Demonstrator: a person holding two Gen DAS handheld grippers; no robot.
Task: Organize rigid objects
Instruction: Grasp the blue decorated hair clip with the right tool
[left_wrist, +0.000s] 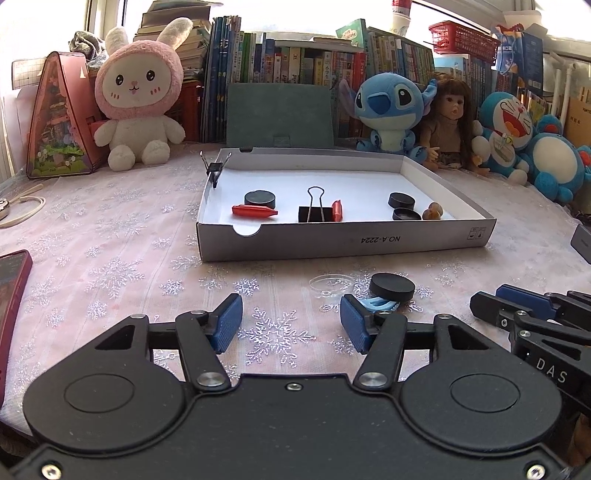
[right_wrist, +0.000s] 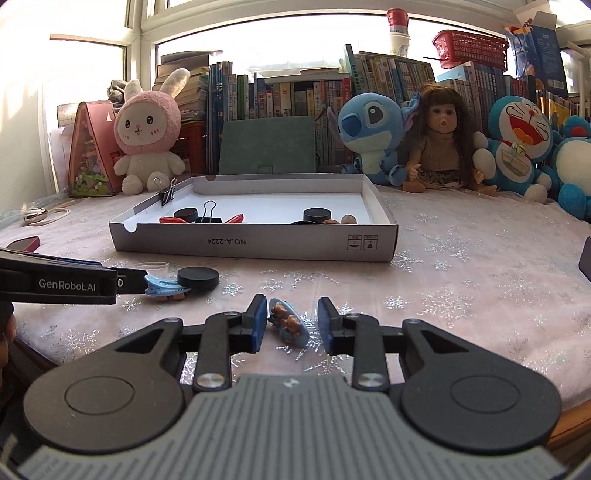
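Observation:
A shallow white cardboard box lies mid-table and holds black discs, red pieces, a binder clip and small brown bits. In front of it a black disc rests on a light blue hair clip. My left gripper is open with only tablecloth between its pads, and its right finger sits beside that clip. My right gripper straddles a blue hair clip with small bears lying on the cloth. A gap shows at the right pad.
A clear plastic lid lies by the black disc. A red phone sits at the left edge and a dark object at the right. Plush toys, a doll and books line the back. Another binder clip grips the box's rim.

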